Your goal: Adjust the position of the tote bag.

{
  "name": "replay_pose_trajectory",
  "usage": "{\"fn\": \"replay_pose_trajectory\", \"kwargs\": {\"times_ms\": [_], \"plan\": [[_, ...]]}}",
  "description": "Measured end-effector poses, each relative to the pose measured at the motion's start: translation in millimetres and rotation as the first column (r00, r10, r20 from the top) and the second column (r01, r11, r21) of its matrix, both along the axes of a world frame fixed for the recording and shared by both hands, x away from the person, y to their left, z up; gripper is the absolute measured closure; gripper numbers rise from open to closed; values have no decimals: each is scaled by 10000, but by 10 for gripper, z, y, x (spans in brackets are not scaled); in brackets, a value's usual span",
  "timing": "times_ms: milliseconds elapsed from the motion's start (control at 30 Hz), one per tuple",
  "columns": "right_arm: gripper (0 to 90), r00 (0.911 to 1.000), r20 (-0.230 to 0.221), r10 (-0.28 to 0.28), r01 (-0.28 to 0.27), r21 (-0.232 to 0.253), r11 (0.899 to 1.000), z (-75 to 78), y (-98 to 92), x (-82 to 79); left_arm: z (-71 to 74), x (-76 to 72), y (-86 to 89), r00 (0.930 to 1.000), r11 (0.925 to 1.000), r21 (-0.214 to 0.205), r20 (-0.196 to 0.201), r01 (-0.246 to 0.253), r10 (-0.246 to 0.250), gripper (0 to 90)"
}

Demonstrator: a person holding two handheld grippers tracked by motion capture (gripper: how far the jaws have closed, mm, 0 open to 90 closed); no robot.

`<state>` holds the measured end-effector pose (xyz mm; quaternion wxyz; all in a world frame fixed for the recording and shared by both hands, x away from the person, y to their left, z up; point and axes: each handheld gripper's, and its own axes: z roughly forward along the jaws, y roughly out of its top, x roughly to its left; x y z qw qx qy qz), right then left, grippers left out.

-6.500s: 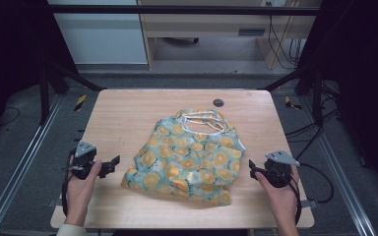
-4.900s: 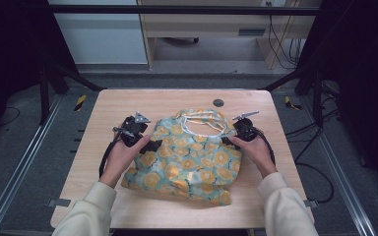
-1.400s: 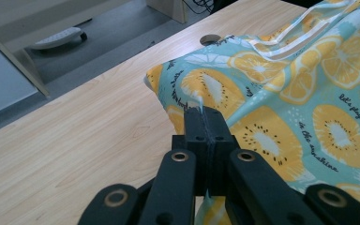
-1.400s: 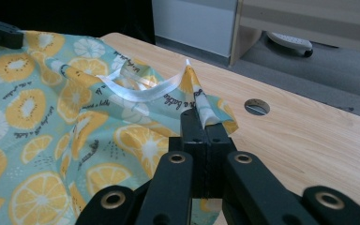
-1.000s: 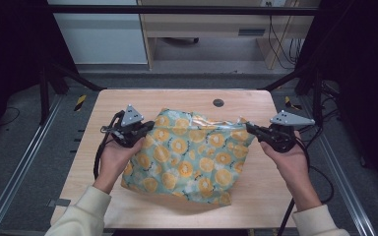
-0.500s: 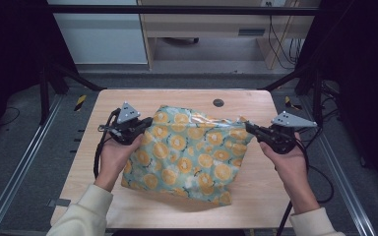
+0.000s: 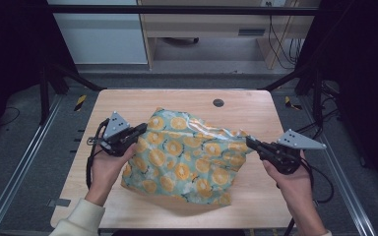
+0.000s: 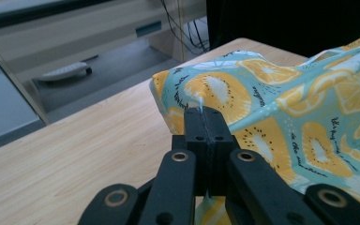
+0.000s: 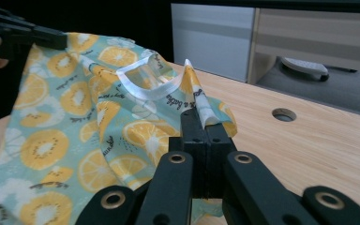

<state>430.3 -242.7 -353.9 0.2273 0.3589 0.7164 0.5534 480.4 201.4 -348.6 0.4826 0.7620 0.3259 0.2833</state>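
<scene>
Above the table [image 7: 128,105] — both tools pinch the bag's [image 7: 187,157] opposite edges

one fruit-print cloth bag [image 7: 189,157], two grippers (left gripper [image 7: 140,130], right gripper [image 7: 250,142]), one table [image 7: 128,103]

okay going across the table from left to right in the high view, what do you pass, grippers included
left gripper shut on the bag's left edge → citrus-print bag spread between the two → right gripper shut on its right edge. The round hole in the table lies farther back, above the bag's right half.
</scene>
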Motion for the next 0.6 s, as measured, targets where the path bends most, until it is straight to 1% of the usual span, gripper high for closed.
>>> {"fn": "replay_pose_trajectory", "kwargs": {"times_ms": [33,67,133,200,267,400,467,600], "plan": [[900,10000,61,59,-59,-2,10000,0,8,-40,-3,-30,15,10000,10000,0,26,11,-11,900],[900,9999,72,102,-102,21,9999,-2,17,-82,-20,-80,47,10000,10000,-92,12,-15,15,900],[900,9997,85,233,-233,-9,9997,-10,43,-158,-44,-127,84,10000,9997,-243,-6,-49,49,900],[900,9993,104,349,-349,-62,9994,-25,67,-222,-78,-151,110,10000,9995,-291,-56,-81,79,900],[900,9990,91,430,-429,-89,9990,-46,84,-262,-116,-136,120,9998,9996,-263,-157,-90,86,900],[900,9989,109,453,-452,-103,9989,-85,116,-282,-147,-75,136,9997,9997,-230,-231,-87,82,900],[900,9988,151,468,-466,-102,9989,-76,127,-282,-147,-49,141,9996,9999,-112,-272,-77,74,900],[900,9988,220,439,-434,-260,9987,-40,137,-249,-138,-40,141,9995,9999,-142,-303,-88,83,900]]}}
